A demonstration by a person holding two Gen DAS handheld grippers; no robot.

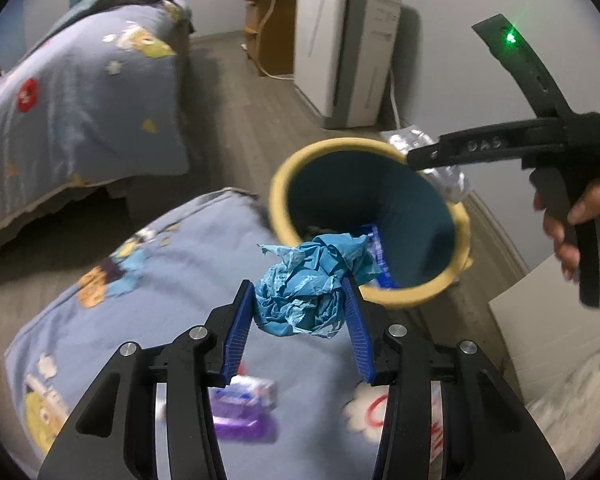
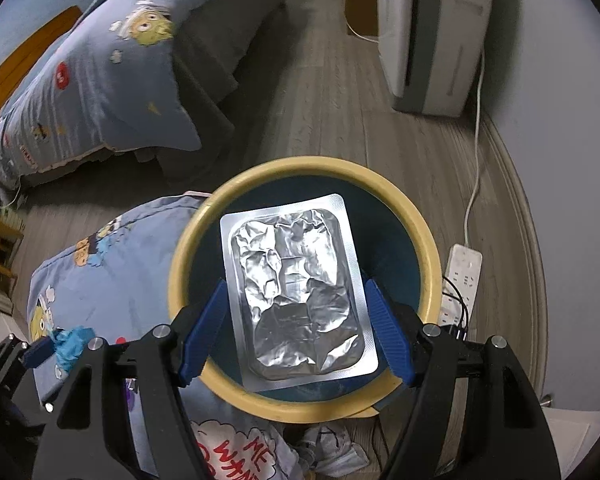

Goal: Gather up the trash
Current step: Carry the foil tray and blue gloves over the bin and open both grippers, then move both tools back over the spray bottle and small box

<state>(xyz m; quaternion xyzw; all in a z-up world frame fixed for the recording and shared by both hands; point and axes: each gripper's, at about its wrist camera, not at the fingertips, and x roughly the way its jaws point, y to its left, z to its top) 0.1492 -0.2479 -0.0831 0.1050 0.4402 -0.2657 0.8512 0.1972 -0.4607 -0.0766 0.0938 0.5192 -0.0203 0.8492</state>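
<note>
Bedroom: 1 bin [image 2: 430, 280], 2 grippers w/ trash

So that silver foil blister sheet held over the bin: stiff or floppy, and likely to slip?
The foil sheet probably holds its shape: it stays flat while the right gripper holds it only by its side edges. It looks thin, so likely light and easily buckled; its centre is already crumpled. The shiny surface may be slippery, though the ribbed pads should help.
</note>
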